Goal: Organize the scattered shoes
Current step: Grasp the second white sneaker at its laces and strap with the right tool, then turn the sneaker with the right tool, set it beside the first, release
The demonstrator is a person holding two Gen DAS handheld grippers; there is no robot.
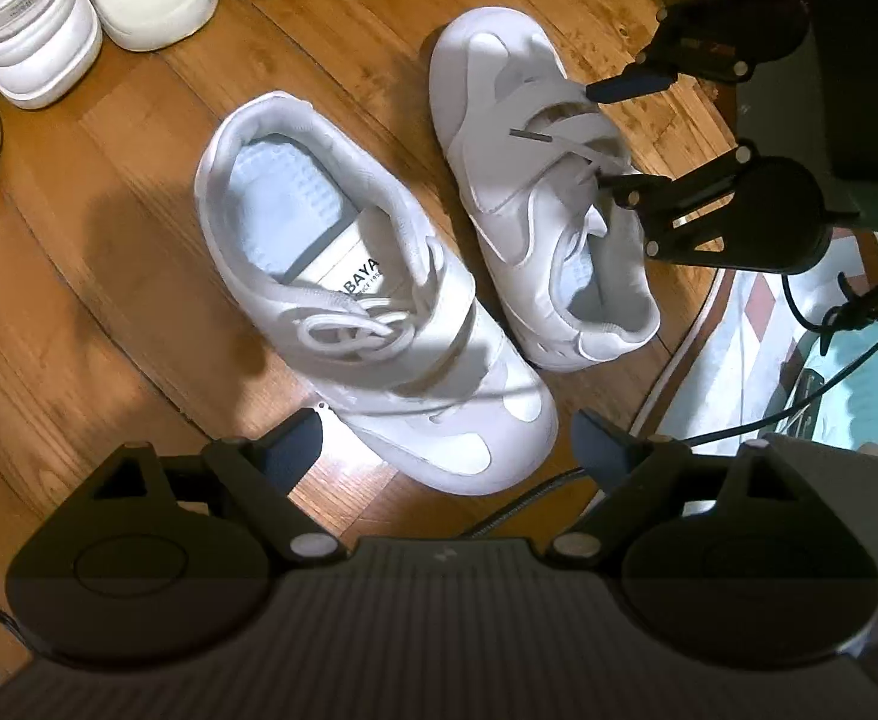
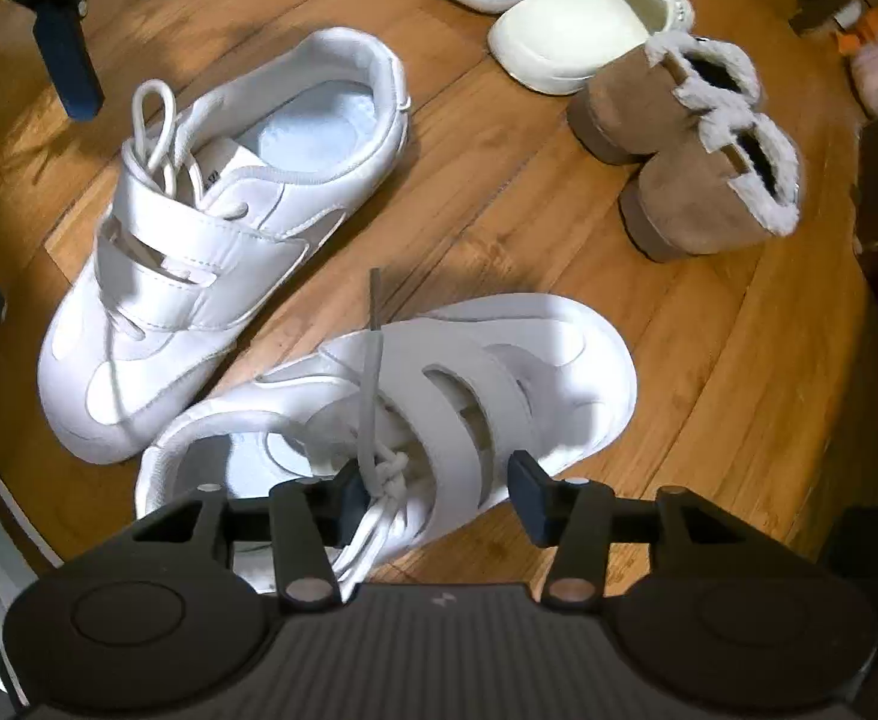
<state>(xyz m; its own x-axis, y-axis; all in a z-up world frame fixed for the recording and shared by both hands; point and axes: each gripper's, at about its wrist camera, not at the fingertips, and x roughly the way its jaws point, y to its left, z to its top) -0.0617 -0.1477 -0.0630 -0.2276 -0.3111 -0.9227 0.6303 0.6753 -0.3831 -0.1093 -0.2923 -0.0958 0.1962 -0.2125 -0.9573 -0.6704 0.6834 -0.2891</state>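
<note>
Meanwhile, my right gripper [image 2: 435,495] stood wide open, straddling the nearer white sneaker's [image 2: 414,396] laces on the wooden floor [image 2: 709,360]; my left gripper [image 1: 448,441] gaped empty above its mate [image 1: 372,300] at ten o'clock.

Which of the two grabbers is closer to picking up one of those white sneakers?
The right gripper: its open jaws already straddle the strap of the nearer white sneaker. The left gripper hangs open just short of the other sneaker.
</note>
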